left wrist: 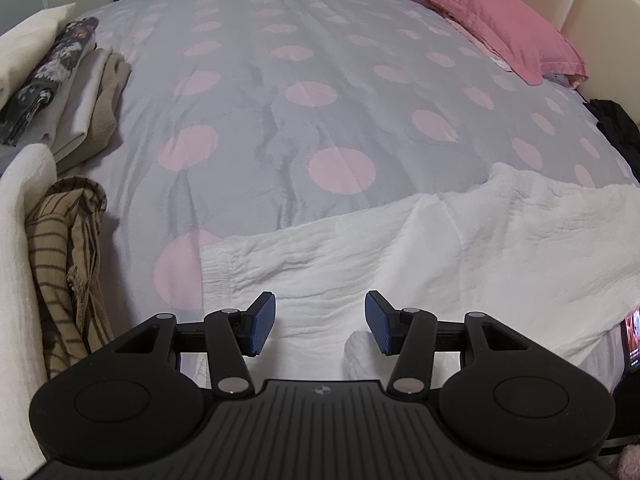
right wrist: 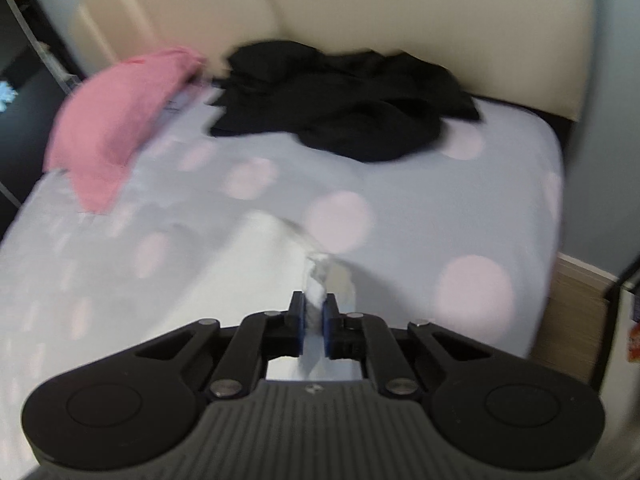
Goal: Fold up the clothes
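A white fluffy garment point(left wrist: 420, 248) lies spread across the near edge of the bed, on a grey cover with pink dots point(left wrist: 280, 100). My left gripper point(left wrist: 320, 322) is open and empty just above the garment's near part. In the right wrist view, which is blurred, my right gripper point(right wrist: 314, 316) is shut on a pinched fold of the white garment point(right wrist: 316, 280), which trails away to the left over the bed.
Folded clothes point(left wrist: 80, 96) are stacked at the bed's left edge, with a striped tan garment point(left wrist: 64, 264) nearer. A pink pillow point(left wrist: 500, 20) lies by the cream headboard point(right wrist: 400, 12). A black garment point(right wrist: 348, 96) is heaped by the headboard.
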The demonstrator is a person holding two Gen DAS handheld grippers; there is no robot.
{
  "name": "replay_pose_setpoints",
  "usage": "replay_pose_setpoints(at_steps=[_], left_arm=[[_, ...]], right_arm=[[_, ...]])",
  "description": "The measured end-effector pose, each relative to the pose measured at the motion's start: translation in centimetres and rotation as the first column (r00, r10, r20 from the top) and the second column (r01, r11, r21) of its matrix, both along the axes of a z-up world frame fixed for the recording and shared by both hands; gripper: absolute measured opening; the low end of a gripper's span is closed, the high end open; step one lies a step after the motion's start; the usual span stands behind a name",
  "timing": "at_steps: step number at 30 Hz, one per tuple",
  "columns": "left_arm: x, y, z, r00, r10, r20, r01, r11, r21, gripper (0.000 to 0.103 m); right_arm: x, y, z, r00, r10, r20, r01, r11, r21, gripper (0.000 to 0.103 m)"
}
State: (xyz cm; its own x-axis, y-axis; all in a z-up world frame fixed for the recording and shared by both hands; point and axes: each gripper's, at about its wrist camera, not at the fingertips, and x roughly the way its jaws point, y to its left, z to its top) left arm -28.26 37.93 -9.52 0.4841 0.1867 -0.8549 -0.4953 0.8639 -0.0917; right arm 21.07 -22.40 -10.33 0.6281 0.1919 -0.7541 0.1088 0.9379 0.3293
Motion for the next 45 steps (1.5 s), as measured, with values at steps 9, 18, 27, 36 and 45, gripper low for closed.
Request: replay_pose_setpoints(at_steps=[9, 18, 27, 36, 45], left_arm=[[-0.7, -0.1, 1.3, 0.999, 0.022, 0.037, -0.022, 1.0, -0.005, 0.048], [-1.5, -0.4, 2.8, 0.998, 0.025, 0.061, -0.023, 0.999, -0.036, 0.045], [-2.4, -0.5, 4.2, 0.994, 0.04, 0.099, -0.034, 0.997, -0.064, 0.036], [-4.8, 0.8, 5.5, 0.978, 0.106, 0.178, -0.082, 0.987, -0.14, 0.036], [-6.3, 2.1, 4.6, 0.962, 0.18, 0.205, -0.119, 0.953, -0.279, 0.033]], right_arm=[[-4.1, 9.3, 6.1, 0.973, 0.207, 0.104, -0.22, 0.966, 0.136, 0.009], [-9.1, 19.5, 9.9, 0.91, 0.386, 0.15, -0.412, 0.88, 0.236, 0.009], [-16.1, 31.4, 12.2, 0.785, 0.595, 0.169, -0.614, 0.714, 0.338, 0.01], [-25.0, 42.2, 12.0, 0.605, 0.777, 0.172, -0.78, 0.534, 0.328, 0.01], [-32.4, 43.1, 6.5, 0.412, 0.909, 0.071, -0.893, 0.386, 0.231, 0.009]])
